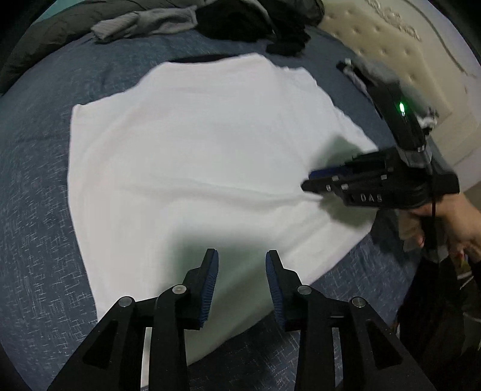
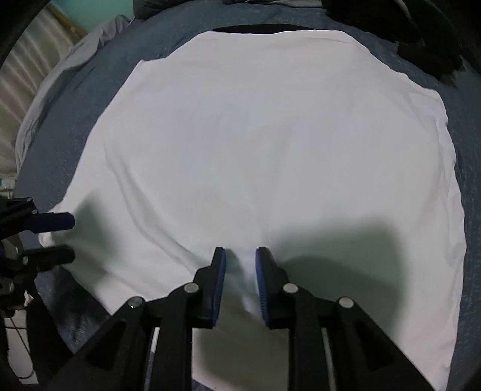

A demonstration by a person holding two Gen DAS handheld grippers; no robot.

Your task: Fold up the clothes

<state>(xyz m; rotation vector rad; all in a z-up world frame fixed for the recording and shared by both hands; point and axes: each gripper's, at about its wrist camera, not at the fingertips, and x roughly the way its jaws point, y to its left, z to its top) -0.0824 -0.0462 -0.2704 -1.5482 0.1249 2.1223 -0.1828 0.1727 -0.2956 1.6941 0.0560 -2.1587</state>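
A white shirt (image 1: 192, 156) lies spread flat on the blue bedcover (image 1: 36, 210); it fills the right wrist view (image 2: 270, 150). My left gripper (image 1: 242, 255) is open and empty, hovering over the shirt's near edge; it also shows at the left of the right wrist view (image 2: 70, 237). My right gripper (image 2: 240, 252) is partly open, its jaws on either side of a raised ridge of the shirt's cloth. In the left wrist view the right gripper (image 1: 309, 180) reaches in from the right, its tips at the shirt's right side.
A grey garment (image 1: 144, 24) and a pile of dark clothes (image 1: 258, 24) lie at the far end of the bed. A cream tufted headboard (image 1: 405, 45) stands at the right. Pale bedding (image 2: 60, 78) hangs at the bed's left edge.
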